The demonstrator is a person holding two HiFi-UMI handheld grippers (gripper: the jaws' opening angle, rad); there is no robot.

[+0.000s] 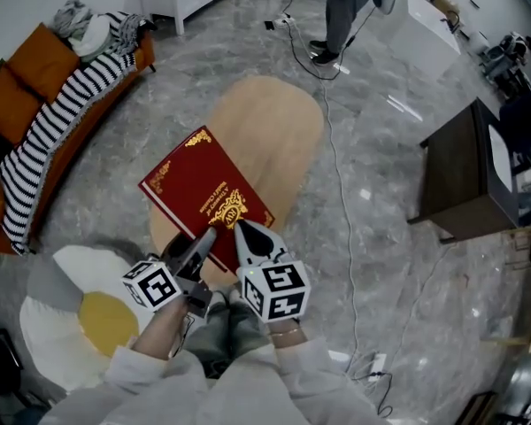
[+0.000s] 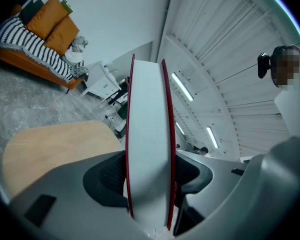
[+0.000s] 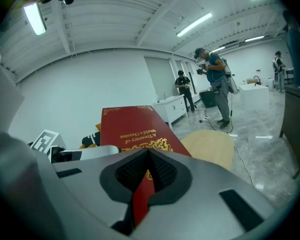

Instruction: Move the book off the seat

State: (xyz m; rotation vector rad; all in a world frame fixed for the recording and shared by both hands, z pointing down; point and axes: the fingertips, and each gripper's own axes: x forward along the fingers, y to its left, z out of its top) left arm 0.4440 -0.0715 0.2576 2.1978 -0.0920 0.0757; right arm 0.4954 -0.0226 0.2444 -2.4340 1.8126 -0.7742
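Note:
A red hardback book point(image 1: 203, 189) with gold print hangs over the oval wooden table point(image 1: 274, 122), held at its near edge by both grippers. My left gripper point(image 1: 208, 235) is shut on the book, and in the left gripper view the white page block point(image 2: 149, 134) fills the gap between the jaws of that gripper point(image 2: 150, 184). My right gripper point(image 1: 248, 233) is shut on the same book. In the right gripper view the red cover point(image 3: 135, 129) runs into that gripper point(image 3: 145, 179), whose jaws pinch its near edge.
A white and yellow round seat point(image 1: 80, 317) lies at the lower left. An orange sofa point(image 1: 53, 104) with a striped blanket stands at the left, a dark cabinet point(image 1: 465, 171) at the right. A cable point(image 1: 336, 175) crosses the floor. A person point(image 1: 345, 11) stands at the back.

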